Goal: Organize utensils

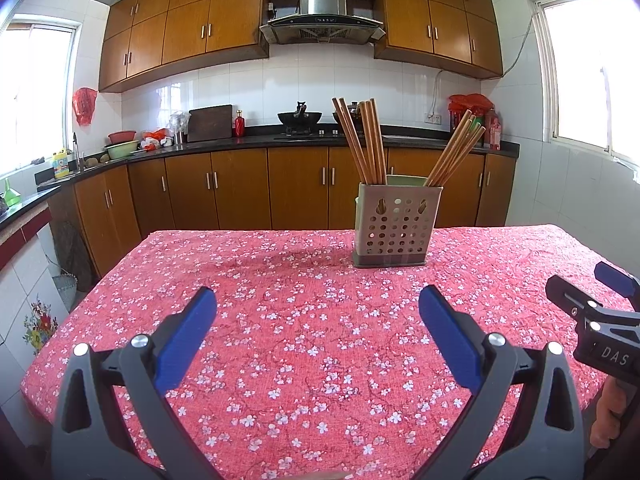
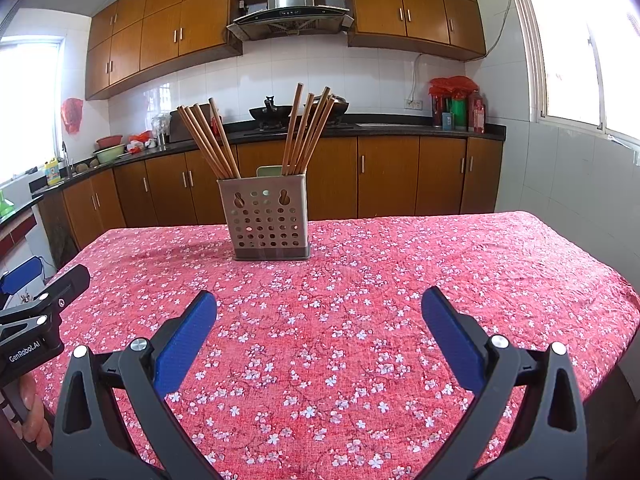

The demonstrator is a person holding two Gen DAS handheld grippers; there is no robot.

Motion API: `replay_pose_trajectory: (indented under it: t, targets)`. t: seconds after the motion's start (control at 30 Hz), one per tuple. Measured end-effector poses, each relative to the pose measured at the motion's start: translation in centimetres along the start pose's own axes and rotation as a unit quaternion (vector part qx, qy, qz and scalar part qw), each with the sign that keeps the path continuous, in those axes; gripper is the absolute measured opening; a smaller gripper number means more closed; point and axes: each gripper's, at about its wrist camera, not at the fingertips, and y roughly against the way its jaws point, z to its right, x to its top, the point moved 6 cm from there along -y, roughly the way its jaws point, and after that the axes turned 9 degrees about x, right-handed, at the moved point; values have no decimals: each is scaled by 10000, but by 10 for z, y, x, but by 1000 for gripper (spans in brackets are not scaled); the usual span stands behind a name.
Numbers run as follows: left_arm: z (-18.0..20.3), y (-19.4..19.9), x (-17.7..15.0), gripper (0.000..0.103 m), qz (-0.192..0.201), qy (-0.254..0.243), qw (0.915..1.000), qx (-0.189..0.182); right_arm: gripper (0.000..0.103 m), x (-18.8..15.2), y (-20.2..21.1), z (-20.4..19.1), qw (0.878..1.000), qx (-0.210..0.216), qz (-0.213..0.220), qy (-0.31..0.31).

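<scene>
A perforated metal holder stands upright on the red flowered cloth covering the counter, right of centre in the left wrist view and left of centre in the right wrist view. Two bunches of wooden chopsticks rise from it: the left bunch leans left and the right bunch leans right, in separate compartments as far as the holes let one judge. Something pale green shows behind the rim; what it is cannot be told.

The left tool hovers at the bottom of its frame, blue pads spread wide, nothing between them. The right tool hovers likewise, wide and empty. Both are well apart from the holder.
</scene>
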Motion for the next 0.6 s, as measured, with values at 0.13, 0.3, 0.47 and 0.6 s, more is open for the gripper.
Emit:
replay_pose_trajectory:
  t: [0.13,0.3,0.47,0.6]
  targets:
    - [1,0,-1,99,-8,5,10000,-7,101,0,0,0,10000,4,-3,2]
    - [0,0,-2,99,-12,6,10000,-7,101,0,0,0,10000,1,-3,0]
    - [-1,-1,-2,99,-23,12,10000,-6,101,0,0,0,10000,4,-11,-3]
    - [0,-1,-2,99,-25,0,10000,-14,101,0,0,1,10000,6,-11,-7]
